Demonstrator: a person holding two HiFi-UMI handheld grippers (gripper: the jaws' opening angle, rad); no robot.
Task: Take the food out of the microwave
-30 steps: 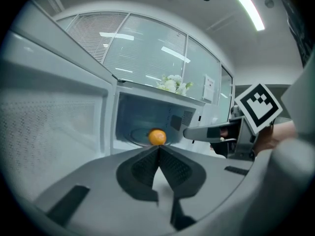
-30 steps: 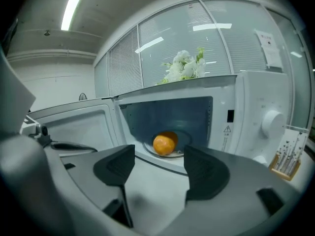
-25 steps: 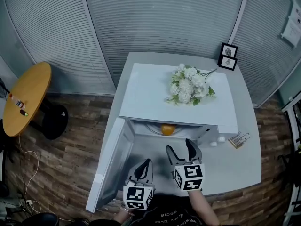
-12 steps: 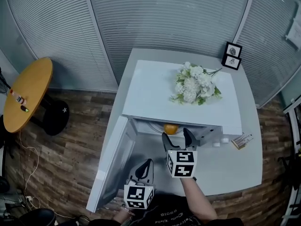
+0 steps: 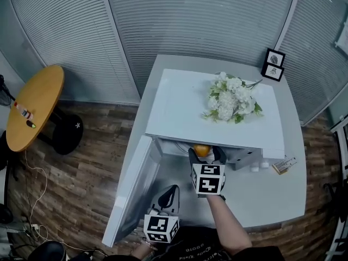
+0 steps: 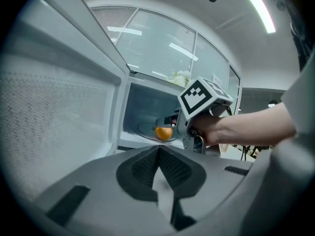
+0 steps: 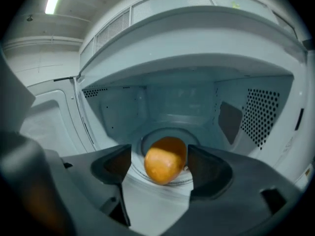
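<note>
An orange round food item (image 7: 165,160) rests on the glass turntable (image 7: 147,140) inside the open white microwave (image 5: 212,110). My right gripper (image 5: 206,152) reaches into the cavity and is open. Its jaws stand either side of the orange (image 5: 201,150), with a gap at the left jaw and the right jaw very close. The left gripper view shows the same orange (image 6: 163,132) with the right gripper (image 6: 170,124) at it. My left gripper (image 5: 169,192) is shut and empty, held back near my body by the open door (image 5: 133,192).
White flowers (image 5: 231,99) lie on top of the microwave. Two small framed pictures (image 5: 273,64) stand at the grey table's far right corner, and a small packet (image 5: 285,165) lies right of the microwave. A round wooden side table (image 5: 35,105) stands at left.
My right gripper has moved forward and down into the microwave opening, so its jaws now flank the orange. The left gripper has stayed put.
</note>
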